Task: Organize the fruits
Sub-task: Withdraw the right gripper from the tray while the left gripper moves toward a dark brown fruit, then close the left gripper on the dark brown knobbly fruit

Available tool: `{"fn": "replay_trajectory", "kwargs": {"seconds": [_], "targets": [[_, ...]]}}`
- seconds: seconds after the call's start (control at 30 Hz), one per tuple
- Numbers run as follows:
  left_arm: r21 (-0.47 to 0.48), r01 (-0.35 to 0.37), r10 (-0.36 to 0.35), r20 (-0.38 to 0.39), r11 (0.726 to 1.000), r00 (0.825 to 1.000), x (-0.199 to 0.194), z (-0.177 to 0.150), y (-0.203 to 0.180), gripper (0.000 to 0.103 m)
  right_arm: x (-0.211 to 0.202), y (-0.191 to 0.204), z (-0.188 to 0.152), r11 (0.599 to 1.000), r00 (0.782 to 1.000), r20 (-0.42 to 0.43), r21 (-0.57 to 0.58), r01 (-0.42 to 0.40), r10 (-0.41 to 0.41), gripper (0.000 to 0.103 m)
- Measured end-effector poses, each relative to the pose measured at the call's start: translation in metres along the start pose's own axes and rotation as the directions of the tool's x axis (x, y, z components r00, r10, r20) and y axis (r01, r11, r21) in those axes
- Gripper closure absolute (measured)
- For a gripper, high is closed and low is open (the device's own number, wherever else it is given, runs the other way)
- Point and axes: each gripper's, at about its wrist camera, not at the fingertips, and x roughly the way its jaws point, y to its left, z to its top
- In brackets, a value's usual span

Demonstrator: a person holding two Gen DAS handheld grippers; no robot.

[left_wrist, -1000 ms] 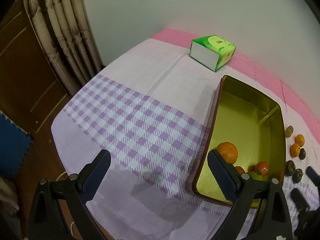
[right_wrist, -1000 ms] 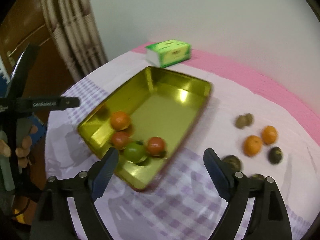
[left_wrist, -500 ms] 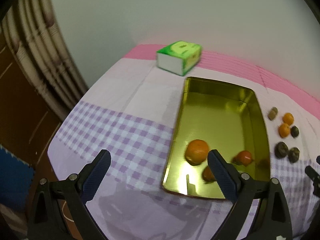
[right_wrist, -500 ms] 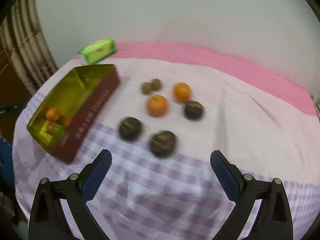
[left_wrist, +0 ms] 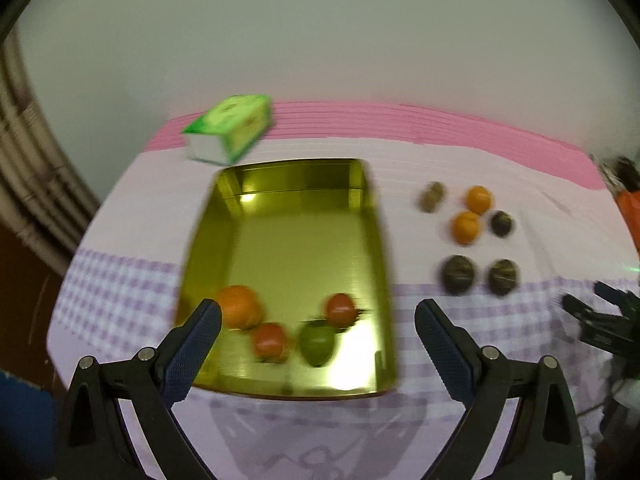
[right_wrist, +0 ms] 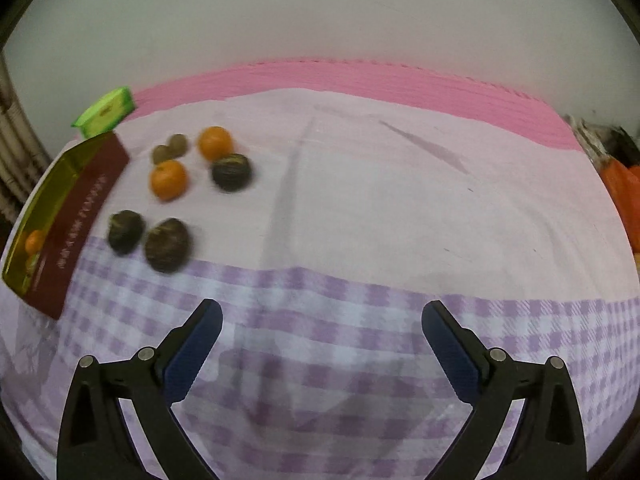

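Note:
A gold tin tray (left_wrist: 288,188) with dark red outer walls (right_wrist: 80,216) holds an orange (left_wrist: 240,306), two red fruits (left_wrist: 340,309) and a green fruit (left_wrist: 318,344). Right of it on the cloth lie two oranges (right_wrist: 215,143), three dark round fruits (right_wrist: 232,172) and two small brown ones (right_wrist: 170,148). My left gripper (left_wrist: 318,322) is open and empty above the tray's near end. My right gripper (right_wrist: 322,320) is open and empty over the checked cloth, right of the loose fruits. The view is blurred.
A green tissue box (left_wrist: 230,128) lies behind the tray near the wall. The table has a lilac checked cloth (right_wrist: 360,300) with a pink band at the back. Curtains (left_wrist: 24,152) hang at the left. Orange items (right_wrist: 622,188) sit at the right edge.
Both views swung to the right. The left gripper now faces the tray head on; the right gripper has left the tray and faces the loose fruits and bare cloth. Both stayed open.

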Motion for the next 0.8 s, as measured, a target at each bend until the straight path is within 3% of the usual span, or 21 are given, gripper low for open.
{"fn": "replay_trajectory", "kwargs": {"seconds": [0.13,0.27,0.53,0.7,0.8], "targets": [[0.063,0.071,-0.071,-0.005,0.996,0.997,0.004,0.007,-0.037,0.007,0.007,-0.014,-0.002,1.0,1.0,-0.017,0.024,0.011,-0.01,0.003],[0.112,0.096,-0.095,-0.012,0.989,0.995,0.014,0.012,-0.065,0.007,0.015,-0.021,-0.004,1.0,0.999,-0.032,0.026,0.012,-0.011,0.003],[0.131,0.165,-0.153,-0.094,0.978,0.984,0.046,0.017,-0.092,0.008,0.02,-0.023,-0.006,0.999,0.999,-0.024,0.017,0.038,-0.037,0.0],[0.132,0.19,-0.174,-0.126,0.973,0.977,0.066,0.019,-0.104,0.017,0.021,-0.015,-0.007,0.999,0.999,-0.008,0.001,0.048,-0.048,0.0],[0.139,0.191,-0.171,-0.145,0.972,0.975,0.077,0.018,-0.107,0.033,0.021,-0.015,-0.007,0.999,0.999,-0.002,0.001,0.049,-0.049,0.0]]}}
